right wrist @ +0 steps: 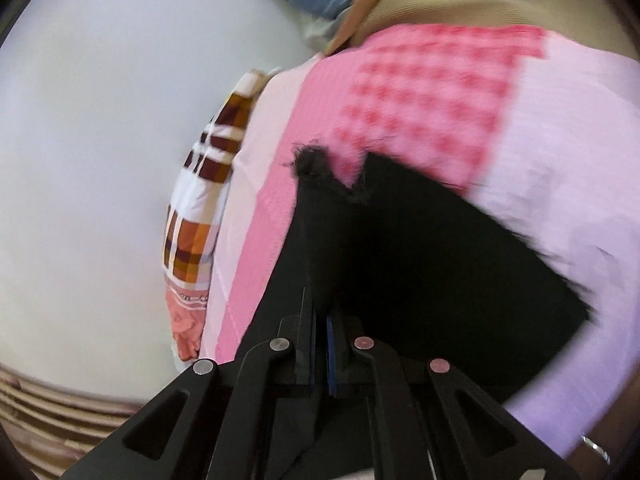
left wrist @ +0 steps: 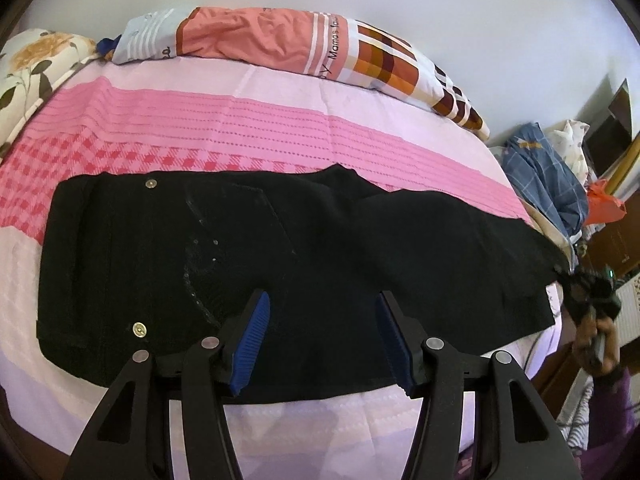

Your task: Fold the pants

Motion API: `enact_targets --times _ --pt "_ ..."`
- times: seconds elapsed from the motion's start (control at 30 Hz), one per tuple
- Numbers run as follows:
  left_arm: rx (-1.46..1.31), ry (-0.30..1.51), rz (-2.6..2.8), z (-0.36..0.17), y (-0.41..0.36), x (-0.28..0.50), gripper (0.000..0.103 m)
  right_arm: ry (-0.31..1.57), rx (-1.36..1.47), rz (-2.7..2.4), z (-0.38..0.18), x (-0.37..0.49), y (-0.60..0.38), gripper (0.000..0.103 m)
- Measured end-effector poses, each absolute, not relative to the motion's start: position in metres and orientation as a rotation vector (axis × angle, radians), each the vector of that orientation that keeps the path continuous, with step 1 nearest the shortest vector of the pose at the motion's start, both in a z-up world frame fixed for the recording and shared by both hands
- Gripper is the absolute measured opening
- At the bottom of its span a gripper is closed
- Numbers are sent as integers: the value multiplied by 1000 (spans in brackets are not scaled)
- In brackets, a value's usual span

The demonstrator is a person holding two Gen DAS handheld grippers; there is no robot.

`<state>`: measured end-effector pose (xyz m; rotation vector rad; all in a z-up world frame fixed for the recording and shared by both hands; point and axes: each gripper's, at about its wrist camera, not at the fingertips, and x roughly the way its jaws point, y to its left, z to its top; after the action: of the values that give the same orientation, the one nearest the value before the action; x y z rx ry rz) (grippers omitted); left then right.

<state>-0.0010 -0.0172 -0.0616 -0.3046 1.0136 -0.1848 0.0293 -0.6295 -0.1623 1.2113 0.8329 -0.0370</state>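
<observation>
Black pants [left wrist: 280,248] lie flat across a pink bed cover, waistband with two brass buttons at the left, legs running right. My left gripper [left wrist: 322,300] is open, its blue pads over the near middle of the pants, holding nothing. My right gripper [right wrist: 320,320] is shut on the leg end of the pants [right wrist: 420,264] and holds it lifted off the cover; the frayed hem [right wrist: 312,160] shows ahead. The right gripper also shows in the left wrist view [left wrist: 592,292] at the far right, at the leg ends.
The pink checked and striped bed cover [left wrist: 200,128] spans the bed. A patterned pillow [left wrist: 280,40] lies along the far edge by the white wall. A floral pillow [left wrist: 36,64] is at the left. A heap of blue clothes [left wrist: 548,184] lies at the right.
</observation>
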Motion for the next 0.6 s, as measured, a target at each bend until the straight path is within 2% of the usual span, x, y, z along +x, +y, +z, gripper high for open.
enact_targets --times 0.3,0.53,0.6 --pt "-252 998 -222 -52 -34 -8 58 856 1313 -112 -201 -20 -643 4" --pt "-225 987 -223 -49 -37 -11 61 846 1303 -114 -199 -25 -651 4" --pt "-228 987 -224 -50 -37 -11 61 862 1371 -137 -219 -29 -660 3"
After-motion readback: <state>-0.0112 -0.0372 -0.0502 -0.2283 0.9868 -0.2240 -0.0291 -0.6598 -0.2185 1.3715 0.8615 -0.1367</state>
